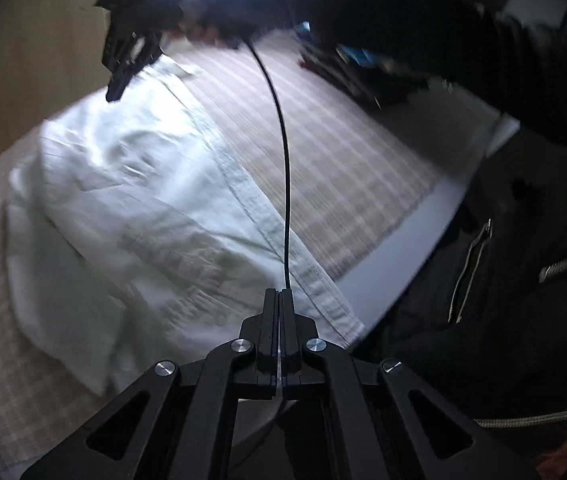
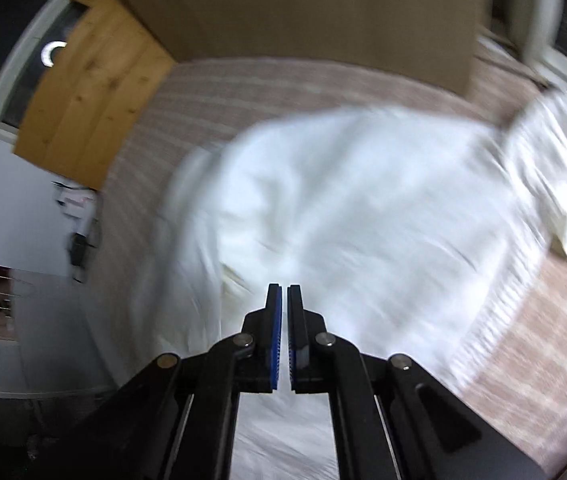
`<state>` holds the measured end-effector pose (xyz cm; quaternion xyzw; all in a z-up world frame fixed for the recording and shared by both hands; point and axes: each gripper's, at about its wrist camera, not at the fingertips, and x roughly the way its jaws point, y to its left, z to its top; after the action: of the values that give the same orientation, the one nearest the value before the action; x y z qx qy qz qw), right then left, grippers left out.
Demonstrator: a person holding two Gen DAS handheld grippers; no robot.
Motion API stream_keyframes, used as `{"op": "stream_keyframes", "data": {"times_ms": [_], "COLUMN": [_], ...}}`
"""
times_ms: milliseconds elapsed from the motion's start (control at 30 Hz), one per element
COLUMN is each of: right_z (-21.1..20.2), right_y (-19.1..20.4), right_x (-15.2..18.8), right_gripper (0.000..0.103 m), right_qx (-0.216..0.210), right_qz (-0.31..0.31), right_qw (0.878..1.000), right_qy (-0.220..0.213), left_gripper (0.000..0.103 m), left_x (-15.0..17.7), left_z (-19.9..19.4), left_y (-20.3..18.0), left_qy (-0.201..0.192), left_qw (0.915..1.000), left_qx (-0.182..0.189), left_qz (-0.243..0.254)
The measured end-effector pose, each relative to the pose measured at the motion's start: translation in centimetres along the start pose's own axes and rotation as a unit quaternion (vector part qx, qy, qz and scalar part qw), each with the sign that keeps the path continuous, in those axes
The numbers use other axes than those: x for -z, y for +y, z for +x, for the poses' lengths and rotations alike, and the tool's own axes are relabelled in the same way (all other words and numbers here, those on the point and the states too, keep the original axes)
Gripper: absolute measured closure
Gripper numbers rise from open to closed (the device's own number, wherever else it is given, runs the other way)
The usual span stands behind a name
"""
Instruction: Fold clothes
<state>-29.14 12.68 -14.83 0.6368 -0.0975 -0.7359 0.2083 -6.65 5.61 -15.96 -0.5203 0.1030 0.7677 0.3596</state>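
Observation:
A white garment [image 1: 131, 208] lies spread on a bed with a beige checked cover [image 1: 343, 152]. My left gripper [image 1: 281, 292] is shut, hovering over the garment's hemmed near edge; whether it pinches cloth I cannot tell. My right gripper also shows in the left wrist view [image 1: 117, 90], at the garment's far corner. In the right wrist view the right gripper [image 2: 284, 288] has its blue pads almost together over the blurred white garment [image 2: 363, 208], with no cloth seen between them. A folded flap [image 2: 555, 168] lies at the right.
A black cable [image 1: 283, 152] arcs from the right hand to the left gripper. A dark-sleeved arm [image 1: 403, 28] crosses the top. Dark items [image 1: 363, 68] lie on the far bed side. A wooden headboard [image 2: 83, 92] and brown wall panel [image 2: 303, 12] border the bed.

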Motion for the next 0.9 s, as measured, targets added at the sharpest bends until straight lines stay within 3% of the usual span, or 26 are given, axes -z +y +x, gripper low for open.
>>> {"op": "stream_keyframes", "data": {"times_ms": [133,167,267,300,400,500,633,800,900], "right_z": [0.1,0.0,0.3,1.0,3.7,5.8,6.2,0.8,-4.8], "right_y": [0.2,1.2,4.7,5.7,7.9,8.2,7.1,5.4,4.2], "right_x": [0.3,-0.1,-1.8,-2.3,-4.3,-5.6,-5.3,-2.0,1.1], "right_gripper": [0.092,0.085,0.045,0.042,0.042,0.042,0.042,0.042,0.042], "right_qx": [-0.016,-0.018,-0.024,-0.023,-0.01,-0.011,-0.036,-0.008,-0.065], "right_qz": [-0.003,-0.017,-0.067,-0.079,-0.096,-0.088,-0.052,-0.033,-0.035], "right_qw": [1.0,1.0,0.996,0.995,0.994,0.996,0.998,0.999,0.997], "right_qy": [-0.003,-0.015,-0.047,-0.05,-0.042,-0.023,-0.001,0.028,0.024], "left_gripper": [0.103,0.103,0.1,0.1,0.086,0.073,0.072,0.072,0.072], "left_x": [0.5,0.6,1.0,1.2,0.9,-0.1,-1.0,-0.6,-0.4], "left_z": [1.8,1.8,1.5,1.6,2.0,3.5,6.6,5.3,4.5], "left_y": [-0.5,-0.2,1.1,1.6,2.1,1.3,0.9,1.8,1.9], "left_qy": [0.023,0.022,0.016,0.015,0.004,-0.004,0.023,0.012,-0.004], "left_qw": [0.9997,0.9995,0.9971,0.9953,0.9919,0.9931,0.9926,0.9916,0.9914], "left_qx": [-0.006,-0.014,-0.053,-0.066,-0.073,-0.067,-0.088,-0.069,-0.066], "left_qz": [-0.007,-0.017,-0.053,-0.07,-0.104,-0.096,-0.081,-0.108,-0.113]}}
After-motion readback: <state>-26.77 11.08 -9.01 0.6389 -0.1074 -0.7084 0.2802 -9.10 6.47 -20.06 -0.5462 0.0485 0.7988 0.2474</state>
